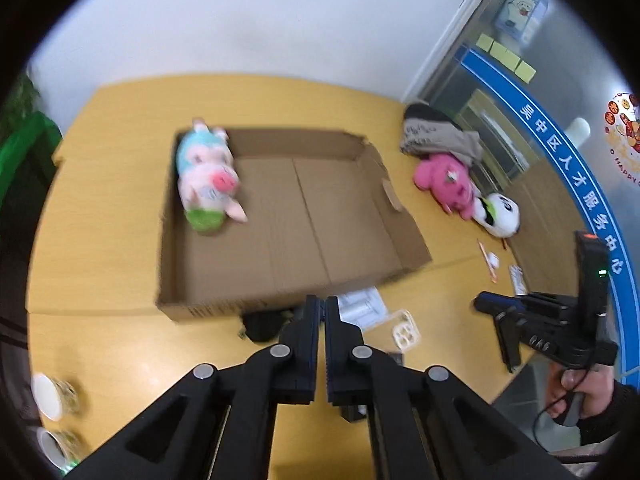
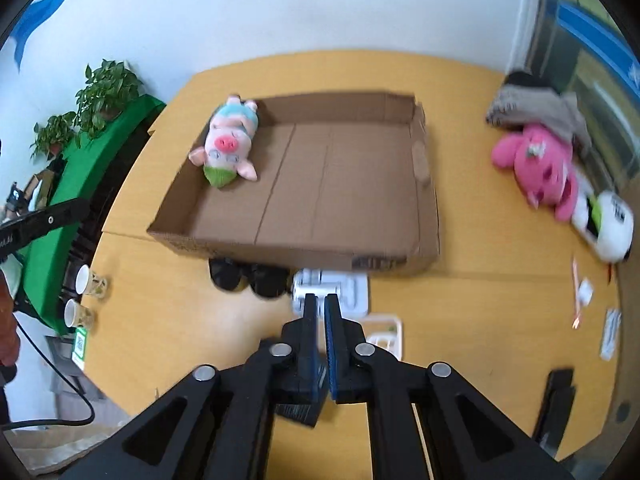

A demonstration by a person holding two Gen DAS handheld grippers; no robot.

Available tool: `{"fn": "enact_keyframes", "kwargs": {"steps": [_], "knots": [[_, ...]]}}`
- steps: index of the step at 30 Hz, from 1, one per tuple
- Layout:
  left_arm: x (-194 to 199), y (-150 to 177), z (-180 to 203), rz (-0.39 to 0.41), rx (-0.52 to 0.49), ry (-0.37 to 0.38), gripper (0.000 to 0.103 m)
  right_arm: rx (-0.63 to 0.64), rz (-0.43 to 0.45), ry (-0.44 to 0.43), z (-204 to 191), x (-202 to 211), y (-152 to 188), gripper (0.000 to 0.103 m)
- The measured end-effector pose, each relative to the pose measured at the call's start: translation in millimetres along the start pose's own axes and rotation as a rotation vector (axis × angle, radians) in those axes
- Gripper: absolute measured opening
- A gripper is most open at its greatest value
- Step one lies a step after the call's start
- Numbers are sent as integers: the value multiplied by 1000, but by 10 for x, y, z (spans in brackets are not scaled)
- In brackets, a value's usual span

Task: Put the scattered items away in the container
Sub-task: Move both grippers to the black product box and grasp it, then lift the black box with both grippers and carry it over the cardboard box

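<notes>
Already boxed: one pig plush (image 2: pixel 230 148) in the cardboard box (image 2: pixel 320 184).
Both tongs, left (image 1: pixel 322 306) and right (image 2: pixel 320 304), nearly closed and empty; pink plush (image 2: pixel 540 170) and white plush (image 2: pixel 604 224) lie at three o'clock on the tabletop (image 2: pixel 480 300).

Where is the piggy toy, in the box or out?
In. The piggy toy lies inside the cardboard box, in its far left corner.

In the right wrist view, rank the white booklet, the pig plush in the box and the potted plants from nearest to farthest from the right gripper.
1. White booklet, just past the right gripper.
2. Pig plush, box's far left corner.
3. Potted plants, far left, off the table.
</notes>
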State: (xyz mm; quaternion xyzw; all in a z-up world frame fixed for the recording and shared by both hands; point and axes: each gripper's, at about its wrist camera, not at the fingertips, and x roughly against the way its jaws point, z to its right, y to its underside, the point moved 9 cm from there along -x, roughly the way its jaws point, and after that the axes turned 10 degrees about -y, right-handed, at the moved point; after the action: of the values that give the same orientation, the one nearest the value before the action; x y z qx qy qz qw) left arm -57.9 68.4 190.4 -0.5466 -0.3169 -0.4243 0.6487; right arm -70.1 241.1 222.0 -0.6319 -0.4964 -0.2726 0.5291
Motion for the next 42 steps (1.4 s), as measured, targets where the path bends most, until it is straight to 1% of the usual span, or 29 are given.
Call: {"fn": "enact_keyframes", "kwargs": {"steps": [1,2,3,5,7,9,11,12,14,16,20,22,24,25,27,29,31,34,36,37,39,42], "knots": [[-94,88,19,-41,14,4,36,-20,-39,-11,45,-69,104,71],[-169,168,39,-72,26,9,69,-39,-75,-20,85,-146,226,103],[-282,265,59,-108,43,26,79,-46,-85,-33,107,-202,320,101],[-451,449,119,-162,81,92,79,-63,-130,-78,138,-403,572,101],[-711,671,209,-254,119,185,79,-97,-187,-135,176,-653,813,101],[-944,877,266,-323,117,204,79,-125,-229,-168,225,-889,1029,101],[-1184,1053,365,-367,87,226,79,-138,-262,-194,258,-1130,1233,101],[-1270,1113,401,-381,82,235,79,-140,-272,-196,274,-1214,1298,101],[-1494,1216,478,-414,101,280,79,-134,-300,-188,330,-1413,1436,100],[-1675,1299,541,-444,122,305,79,-133,-308,-193,363,-1538,1509,100],[-1935,1414,696,-487,107,344,79,-110,-289,-188,399,-1691,1544,99],[-2068,1513,765,-520,87,343,79,-105,-273,-217,365,-1729,1542,99],[-2169,1606,783,-541,59,313,79,-100,-262,-241,314,-1763,1542,99],[-2185,1638,812,-540,48,318,80,-99,-260,-255,282,-1784,1549,99],[-2167,1631,835,-510,38,330,78,-104,-259,-283,215,-1823,1596,101],[-2158,1638,837,-501,44,326,77,-83,-243,-273,149,-1830,1621,103],[-2139,1650,826,-496,57,320,76,-96,-232,-264,140,-1827,1623,103],[-2078,1684,820,-498,60,302,76,-122,-231,-266,145,-1801,1612,101],[-2009,1697,820,-492,77,306,76,-164,-217,-269,184,-1747,1542,96],[-1958,1690,810,-485,88,306,76,-174,-205,-269,182,-1700,1498,96],[-1853,1621,760,-452,114,302,76,-159,-181,-266,129,-1591,1390,96],[-1620,1419,674,-388,143,293,76,-118,-141,-262,-15,-1396,1183,95]]}}
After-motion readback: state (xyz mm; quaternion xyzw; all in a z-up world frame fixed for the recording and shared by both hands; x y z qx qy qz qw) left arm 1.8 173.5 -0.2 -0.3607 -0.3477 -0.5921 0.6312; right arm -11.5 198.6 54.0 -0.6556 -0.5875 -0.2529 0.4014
